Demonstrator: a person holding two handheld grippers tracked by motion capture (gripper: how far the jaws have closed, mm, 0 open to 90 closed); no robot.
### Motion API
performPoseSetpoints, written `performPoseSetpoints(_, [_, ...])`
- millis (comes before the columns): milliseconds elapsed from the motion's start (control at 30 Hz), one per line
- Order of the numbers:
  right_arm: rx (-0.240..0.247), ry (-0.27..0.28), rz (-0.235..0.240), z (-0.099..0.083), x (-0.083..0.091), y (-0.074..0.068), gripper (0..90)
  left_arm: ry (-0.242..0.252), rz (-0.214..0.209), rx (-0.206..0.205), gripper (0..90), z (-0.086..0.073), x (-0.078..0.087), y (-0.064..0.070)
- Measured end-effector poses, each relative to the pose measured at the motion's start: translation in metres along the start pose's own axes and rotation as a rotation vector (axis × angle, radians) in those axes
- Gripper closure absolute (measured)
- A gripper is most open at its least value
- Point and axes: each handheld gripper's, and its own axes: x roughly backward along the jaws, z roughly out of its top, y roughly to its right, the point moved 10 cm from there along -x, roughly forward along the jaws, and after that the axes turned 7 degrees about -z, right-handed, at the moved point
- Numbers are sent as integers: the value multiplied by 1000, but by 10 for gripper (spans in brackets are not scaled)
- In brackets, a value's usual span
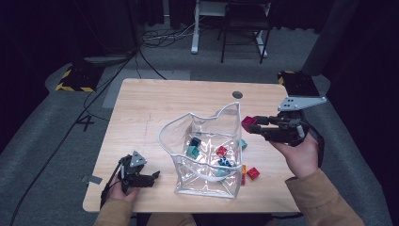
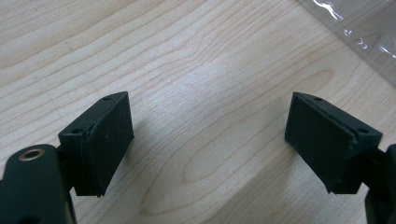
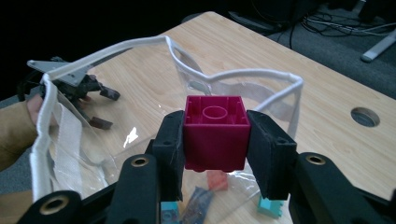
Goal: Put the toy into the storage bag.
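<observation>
The right gripper has its jaws clamped on the flanks of a magenta block, hollow underside facing the camera. It hangs just outside the clear bag's right rim — the opening lies to its left, toward the person's other hand, though how far above the rim is hard to judge. The left gripper rests wide open and empty on the table — farther from the block.
</observation>
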Motion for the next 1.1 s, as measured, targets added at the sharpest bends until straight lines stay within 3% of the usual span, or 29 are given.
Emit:
performPoseSetpoints(433, [62, 5, 64, 27, -16, -31, 587, 0, -1, 0, 157, 0, 0, 0])
performPoseSetpoints(1100, [111, -15, 135, 41, -43, -63, 587, 0, -1, 0, 157, 0, 0, 0])
